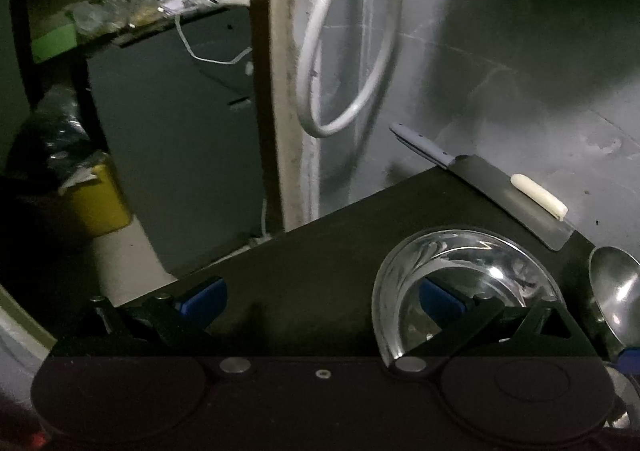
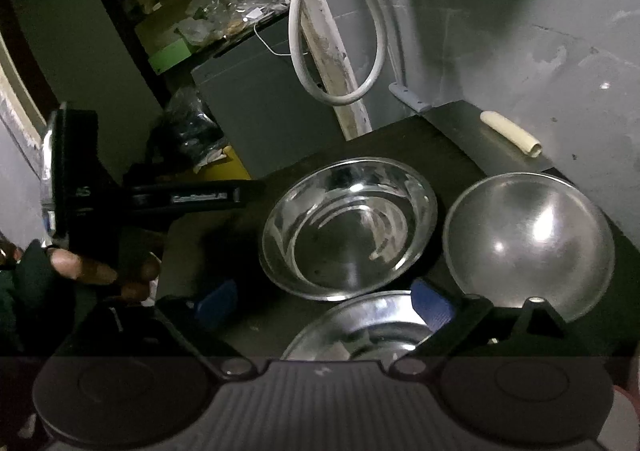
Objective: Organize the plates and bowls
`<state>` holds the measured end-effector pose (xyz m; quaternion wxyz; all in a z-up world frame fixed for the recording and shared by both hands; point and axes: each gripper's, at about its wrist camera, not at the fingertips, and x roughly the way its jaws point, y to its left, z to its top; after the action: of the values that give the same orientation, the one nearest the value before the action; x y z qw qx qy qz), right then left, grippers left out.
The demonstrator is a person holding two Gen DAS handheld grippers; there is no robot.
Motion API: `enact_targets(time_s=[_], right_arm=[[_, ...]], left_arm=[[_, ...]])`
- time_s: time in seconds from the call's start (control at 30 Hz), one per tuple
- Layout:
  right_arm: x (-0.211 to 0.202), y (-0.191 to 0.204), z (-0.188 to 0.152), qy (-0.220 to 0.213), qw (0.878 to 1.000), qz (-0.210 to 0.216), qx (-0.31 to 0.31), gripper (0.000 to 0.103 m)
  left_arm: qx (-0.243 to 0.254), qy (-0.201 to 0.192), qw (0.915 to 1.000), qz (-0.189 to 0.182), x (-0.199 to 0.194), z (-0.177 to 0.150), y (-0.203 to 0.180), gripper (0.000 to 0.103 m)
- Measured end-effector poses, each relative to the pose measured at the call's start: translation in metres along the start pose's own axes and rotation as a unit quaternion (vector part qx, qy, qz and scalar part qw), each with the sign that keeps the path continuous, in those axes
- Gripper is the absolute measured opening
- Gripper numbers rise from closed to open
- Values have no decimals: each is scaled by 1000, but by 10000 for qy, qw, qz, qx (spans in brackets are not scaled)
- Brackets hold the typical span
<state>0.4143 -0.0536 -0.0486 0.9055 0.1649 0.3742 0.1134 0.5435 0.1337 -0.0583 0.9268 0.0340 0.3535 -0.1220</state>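
Three round shiny steel bowls sit on the dark worktop point(image 2: 400, 139): a flat-bottomed steel bowl point(image 2: 348, 227) at centre, a rounder hemispherical steel bowl point(image 2: 528, 243) just to its right, and a third steel bowl point(image 2: 360, 327) nearest the camera, lying between the wide-spread blue pads of the right tool point(image 2: 324, 303), untouched. The left tool point(image 1: 320, 299) also stands wide, its right pad over the flat-bottomed bowl. A dark-bladed cleaver with a pale handle point(image 2: 472, 123) lies at the far edge.

Dim room: grey wall point(image 1: 520, 91), white hose point(image 1: 344, 51) hanging, cluttered shelf point(image 2: 192, 11) behind.
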Motion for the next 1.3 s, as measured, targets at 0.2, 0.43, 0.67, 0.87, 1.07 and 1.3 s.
enact_targets(time_s=[0.2,0.43,0.67,0.87,1.07,1.3], right_arm=[[20,-1,7,146,9991,-251,312,89],[30,-6,5,198,9980,-408,450,86],[39,-9,7,194,9972,-553,465,79],[44,-8,9,204,9971,-626,392,72],[48,-2,10,358,9941,-1003,180,67],[53,2,11,434,9935,-1050,42,64]], left_arm=[[16,130,9995,-293,20,8,-2,100],[-85,131,9994,-319,33,9,-4,99],[-176,312,9982,-473,42,8,-4,84],[-79,499,9979,-407,47,2,-9,58],[108,575,9978,-296,44,-5,-10,48],[176,594,9978,-235,35,-13,-8,45]])
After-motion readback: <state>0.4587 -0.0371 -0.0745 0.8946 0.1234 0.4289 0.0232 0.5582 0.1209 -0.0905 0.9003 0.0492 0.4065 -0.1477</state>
